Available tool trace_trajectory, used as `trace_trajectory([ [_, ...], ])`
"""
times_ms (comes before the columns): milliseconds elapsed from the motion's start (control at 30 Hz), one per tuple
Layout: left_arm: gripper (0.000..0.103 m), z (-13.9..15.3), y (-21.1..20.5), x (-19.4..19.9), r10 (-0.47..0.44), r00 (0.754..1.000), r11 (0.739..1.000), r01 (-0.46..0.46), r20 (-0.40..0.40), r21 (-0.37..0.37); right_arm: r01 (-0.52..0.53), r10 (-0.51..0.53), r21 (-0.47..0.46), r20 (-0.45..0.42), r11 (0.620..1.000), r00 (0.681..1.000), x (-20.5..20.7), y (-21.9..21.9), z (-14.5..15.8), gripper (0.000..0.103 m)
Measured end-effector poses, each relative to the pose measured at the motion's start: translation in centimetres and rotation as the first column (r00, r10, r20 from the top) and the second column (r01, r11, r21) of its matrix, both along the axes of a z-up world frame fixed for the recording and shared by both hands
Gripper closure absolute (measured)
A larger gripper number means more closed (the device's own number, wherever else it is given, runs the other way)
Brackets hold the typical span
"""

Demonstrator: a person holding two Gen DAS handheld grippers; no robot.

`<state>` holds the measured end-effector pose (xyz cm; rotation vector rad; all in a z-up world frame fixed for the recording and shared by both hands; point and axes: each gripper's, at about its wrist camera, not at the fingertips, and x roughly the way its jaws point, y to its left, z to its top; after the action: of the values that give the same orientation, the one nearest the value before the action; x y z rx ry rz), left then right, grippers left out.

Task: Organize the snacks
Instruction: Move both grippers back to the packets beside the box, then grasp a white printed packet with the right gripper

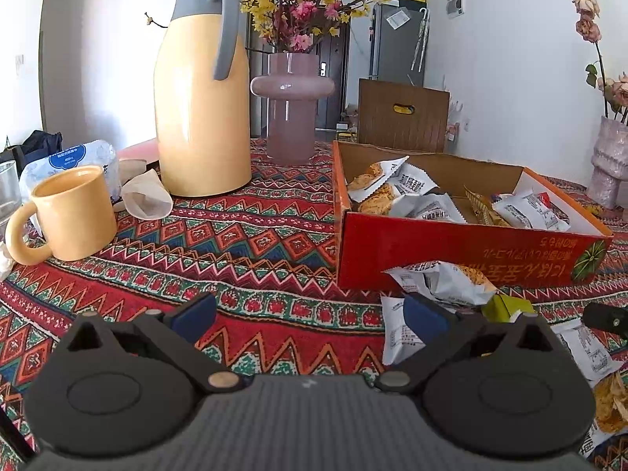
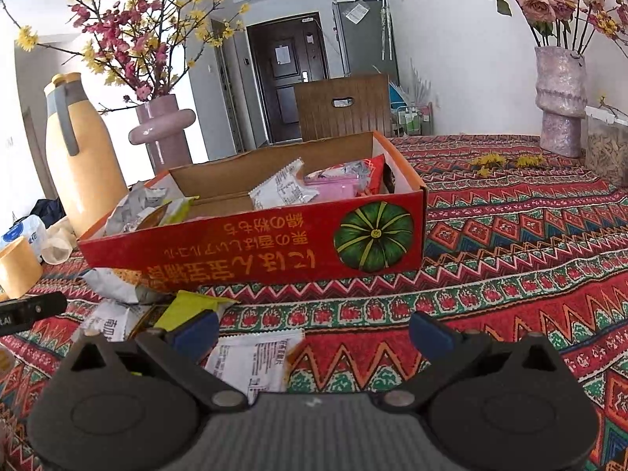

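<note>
A red cardboard box point(image 1: 463, 251) point(image 2: 255, 243) with a green pumpkin print holds several white snack packets point(image 1: 396, 188) point(image 2: 280, 190). More packets lie loose on the patterned tablecloth in front of it: a crumpled white one point(image 1: 443, 280), a yellow-green one point(image 1: 506, 308) point(image 2: 188, 308) and a flat white one point(image 2: 255, 357). My left gripper point(image 1: 310, 314) is open, low over the cloth, left of the loose packets, nothing between its fingers. My right gripper point(image 2: 314, 329) is open too, its left finger just over the flat white packet.
A yellow thermos jug point(image 1: 200, 90), a yellow mug point(image 1: 70, 216), a pink vase with flowers point(image 1: 292, 106) and a tissue pack point(image 1: 74, 165) stand to the left. Another pale vase point(image 2: 559, 98) stands at the far right. A wooden chair back point(image 1: 402, 115) is behind the box.
</note>
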<state>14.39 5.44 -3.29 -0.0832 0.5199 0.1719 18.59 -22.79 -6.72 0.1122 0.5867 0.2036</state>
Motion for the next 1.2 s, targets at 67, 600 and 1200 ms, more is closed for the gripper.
trace_trajectory([
  [67,0.000,0.0,0.1,-0.1,0.002,1.000,1.000,-0.002,0.005,-0.005,0.012,-0.012,0.003,0.002,1.000,1.000,-0.2,-0.1,0.3,0.000],
  [600,0.000,0.0,0.3,-0.4,-0.004,1.000,1.000,0.004,0.012,-0.026,-0.026,0.023,-0.042,-0.070,0.999,0.997,-2.9,1.4,0.3,0.000],
  [1200,0.000,0.0,0.6,-0.2,-0.004,1.000,0.999,0.004,0.001,-0.042,-0.069,0.036,-0.183,-0.181,0.981,0.983,1.1,4.1,-0.8,0.000],
])
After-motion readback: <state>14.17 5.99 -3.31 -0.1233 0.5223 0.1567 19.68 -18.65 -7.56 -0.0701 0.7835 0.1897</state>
